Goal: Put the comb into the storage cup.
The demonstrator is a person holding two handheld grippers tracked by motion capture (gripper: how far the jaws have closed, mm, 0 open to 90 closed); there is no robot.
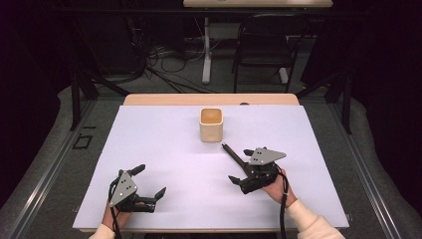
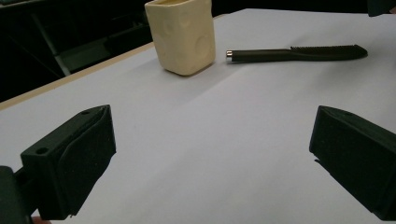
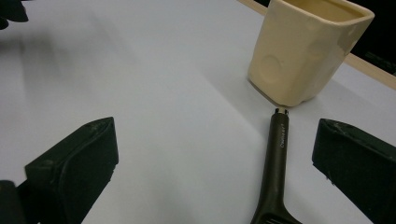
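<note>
right gripper (image 1: 240, 166) jaws apart, straddling comb (image 3: 274, 158) flat on table (image 1: 164, 149), handle end near cup (image 1: 211, 124); left gripper (image 1: 149, 180) spread wide, holding nothing

The right tongs (image 1: 243, 166) stand open over a black comb (image 1: 233, 154) near the counter's (image 1: 164, 149) middle, just before a cream cup (image 1: 211, 125).

Tiny pale lettering along black comb handle (image 3: 281, 137), too small/blurred to read; no other text.
</note>
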